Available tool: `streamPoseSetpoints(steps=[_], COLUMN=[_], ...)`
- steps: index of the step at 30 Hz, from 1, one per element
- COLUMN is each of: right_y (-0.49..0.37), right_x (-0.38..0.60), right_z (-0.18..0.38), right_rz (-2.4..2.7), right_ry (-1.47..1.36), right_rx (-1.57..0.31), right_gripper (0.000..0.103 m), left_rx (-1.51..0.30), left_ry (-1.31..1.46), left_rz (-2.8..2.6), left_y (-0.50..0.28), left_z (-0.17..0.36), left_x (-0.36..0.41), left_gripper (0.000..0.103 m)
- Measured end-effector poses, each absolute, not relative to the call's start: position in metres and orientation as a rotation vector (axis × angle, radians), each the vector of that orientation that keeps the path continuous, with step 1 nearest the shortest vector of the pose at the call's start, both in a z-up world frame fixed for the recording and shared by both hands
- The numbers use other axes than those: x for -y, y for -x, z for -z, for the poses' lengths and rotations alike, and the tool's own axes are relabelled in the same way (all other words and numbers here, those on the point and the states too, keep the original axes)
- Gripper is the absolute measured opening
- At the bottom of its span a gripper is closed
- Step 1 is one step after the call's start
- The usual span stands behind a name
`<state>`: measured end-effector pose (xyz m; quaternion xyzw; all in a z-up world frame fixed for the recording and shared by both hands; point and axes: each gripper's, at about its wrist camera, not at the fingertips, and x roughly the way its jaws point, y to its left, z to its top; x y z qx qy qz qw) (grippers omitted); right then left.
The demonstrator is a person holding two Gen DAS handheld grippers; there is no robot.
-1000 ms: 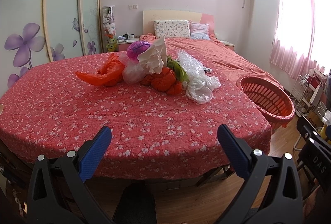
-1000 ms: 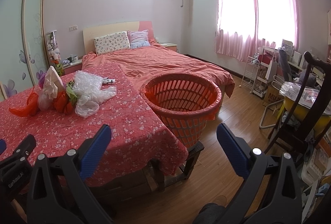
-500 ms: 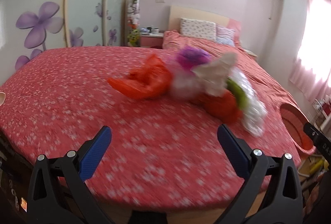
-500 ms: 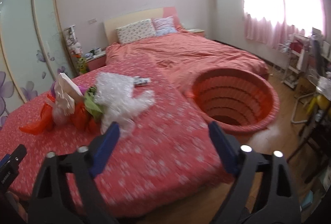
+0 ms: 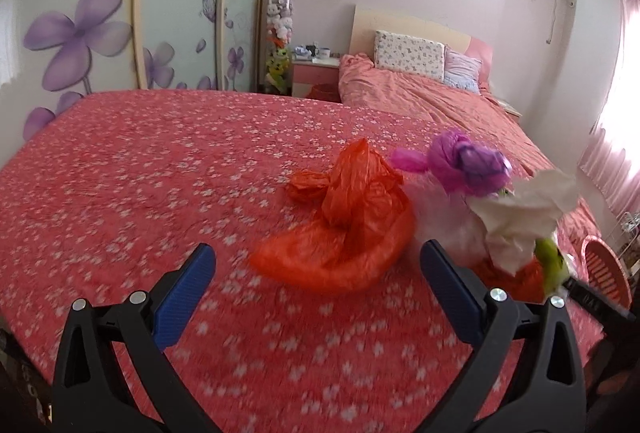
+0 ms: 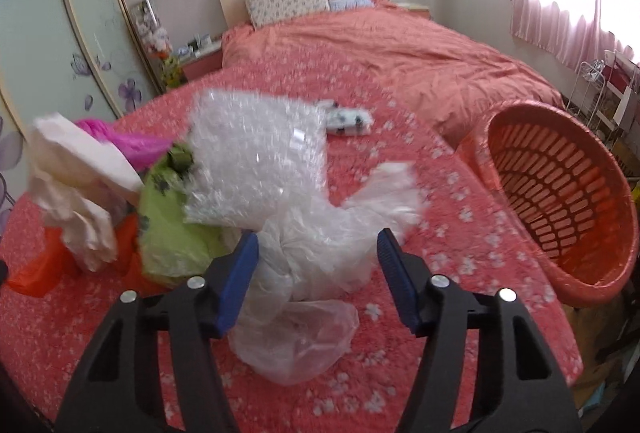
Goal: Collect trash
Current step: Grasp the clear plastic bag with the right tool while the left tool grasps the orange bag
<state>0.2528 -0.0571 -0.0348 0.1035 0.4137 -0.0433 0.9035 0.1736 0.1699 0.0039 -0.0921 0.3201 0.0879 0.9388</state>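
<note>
A pile of trash lies on the red flowered tablecloth (image 5: 140, 173). In the left wrist view an orange plastic bag (image 5: 344, 233) lies just ahead of my open, empty left gripper (image 5: 316, 273), with a purple bag (image 5: 464, 161) and white paper (image 5: 520, 217) to its right. In the right wrist view my open right gripper (image 6: 318, 265) straddles a clear plastic bag (image 6: 308, 273), with the jaws apart on either side of it. Bubble wrap (image 6: 260, 161), a green bag (image 6: 172, 225) and white paper (image 6: 76, 185) lie behind and left. An orange laundry basket (image 6: 560, 193) stands at the right.
A bed with a pink cover (image 6: 400, 45) and pillows lies beyond the table. A small patterned packet (image 6: 348, 119) lies on the cloth behind the bubble wrap. A wardrobe with purple flowers (image 5: 80, 41) lines the left wall. A wire rack (image 6: 604, 85) stands by the window.
Both grippers have moved forward over the table toward the pile. The left one now faces the orange bag, and the right one has partly narrowed around the clear bag.
</note>
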Motion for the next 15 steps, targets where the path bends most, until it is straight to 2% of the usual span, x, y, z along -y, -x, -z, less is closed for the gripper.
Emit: streamPoseSetpoints(steps=[1,3,4,6,9,12,14,15], right_y=[-0.252,-0.248,-0.246,-0.24,-0.226,-0.221,-0.22,-0.22], right_x=[0.057,0.055,0.055,0.056,0.065,0.075,0.079,0.08], right_z=[0.038,0.04,0.041,0.037,0.028,0.025,0.025,0.026], right_rz=[0.082,0.065,0.059,0.056,0.064,0.071,0.059,0.049], right_ry=[-0.21,-0.189,-0.179,-0.162,-0.15,-0.15,-0.152,-0.159], right_rx=[-0.86,-0.85,-0.847,-0.832,-0.8,-0.791,-0.79,-0.794], right_gripper=[0.049,0.036,0.034,0.023,0.012,0.006,0.006,0.007], left_rx=[-0.661,-0.674,-0.679,-0.691,-0.716,-0.753,-0.809,-0.828], left_ry=[0.194,0.203,0.204,0.202,0.213,0.235,0.25,0.259], left_rz=[-0.174,-0.162,-0.159,-0.153,-0.149,-0.143,-0.119,-0.115], left_y=[-0.179,-0.19,-0.195,-0.204,-0.219,-0.234,-0.243,-0.245], left_z=[-0.003,-0.001,0.0,0.002,0.005,0.012,0.022,0.026], left_x=[-0.171,-0.173,-0.173,-0.174,-0.177,-0.181,-0.181,-0.181], left_gripper=[0.101,0.101,0.101,0.101,0.1,0.096,0.085,0.083])
